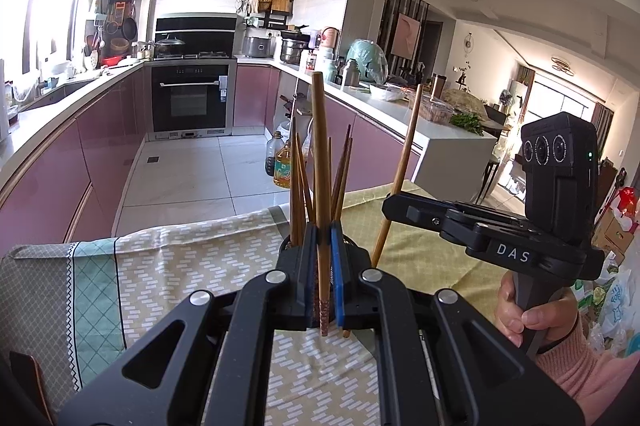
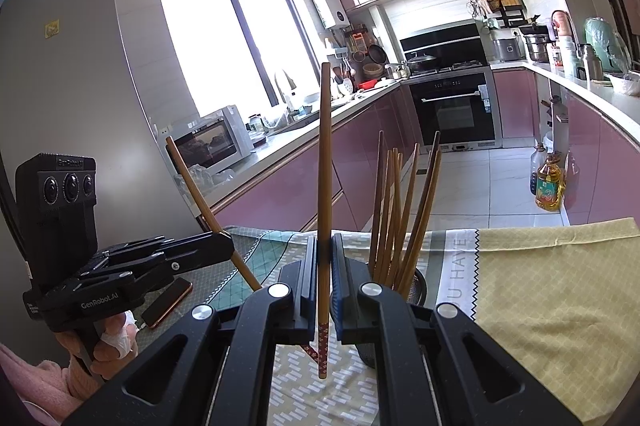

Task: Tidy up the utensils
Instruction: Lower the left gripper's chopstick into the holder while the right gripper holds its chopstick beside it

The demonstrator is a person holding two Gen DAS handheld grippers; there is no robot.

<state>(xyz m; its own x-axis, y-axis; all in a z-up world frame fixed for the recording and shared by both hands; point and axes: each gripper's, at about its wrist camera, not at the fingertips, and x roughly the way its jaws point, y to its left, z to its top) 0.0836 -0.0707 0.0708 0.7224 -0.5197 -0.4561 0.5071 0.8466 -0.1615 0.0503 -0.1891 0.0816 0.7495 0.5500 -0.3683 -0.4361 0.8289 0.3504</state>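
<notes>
- Because each chopstick is pinched near its patterned lower end, most of its length stands clear above the pads — a hold that, I judge, leaves the tip free to be steered down into the holder.
- The left gripper (image 1: 323,246) has its jaws pressed together on one chopstick (image 1: 320,146), held upright just in front of the dark holder (image 1: 286,248).
- The right gripper (image 2: 325,254) is likewise clamped on a second chopstick (image 2: 325,154), also near vertical, with the holder (image 2: 418,286) just to its right.
- The holder stands on the patterned tablecloth (image 1: 180,258), already filled with a fan of chopsticks (image 2: 404,210) leaning apart — likely the gathering place for the set.
- A phone (image 2: 166,300) lies on the cloth near the left hand (image 2: 114,340), apart from the work.
</notes>
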